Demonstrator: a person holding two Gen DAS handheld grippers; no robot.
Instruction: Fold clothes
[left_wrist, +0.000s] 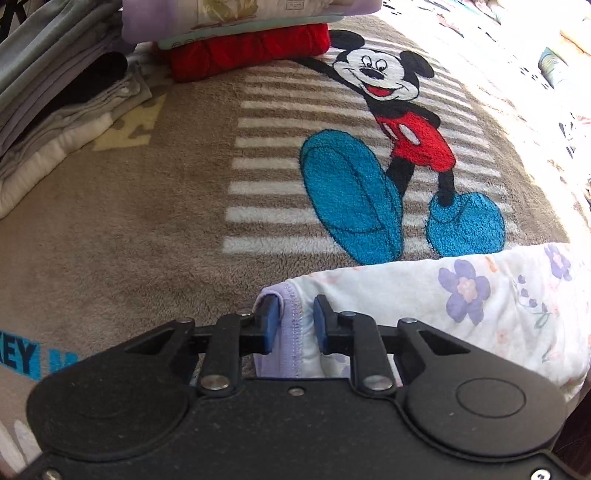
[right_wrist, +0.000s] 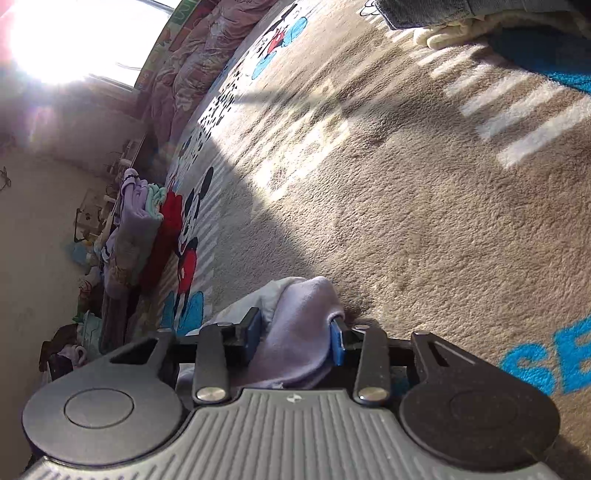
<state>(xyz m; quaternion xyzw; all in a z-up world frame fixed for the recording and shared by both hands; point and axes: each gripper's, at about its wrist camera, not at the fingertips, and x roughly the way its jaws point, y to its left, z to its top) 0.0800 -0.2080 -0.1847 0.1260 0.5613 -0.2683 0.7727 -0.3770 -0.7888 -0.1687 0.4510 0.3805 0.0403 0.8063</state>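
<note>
A white garment with purple flowers and lilac trim (left_wrist: 480, 295) lies at the near right of a taupe Mickey Mouse blanket (left_wrist: 147, 221). My left gripper (left_wrist: 295, 323) has its blue pads on either side of the garment's lilac hem and grips it. In the right wrist view, my right gripper (right_wrist: 299, 338) is shut on a bunched lilac part of the same garment (right_wrist: 299, 332), held just above the blanket (right_wrist: 406, 221). The view is rolled sideways.
A stack of folded grey and white clothes (left_wrist: 55, 110) sits at the far left. A second stack, red at the bottom with lilac on top (left_wrist: 251, 40), sits at the back; it also shows in the right wrist view (right_wrist: 147, 229). A bright window (right_wrist: 74, 37) glares.
</note>
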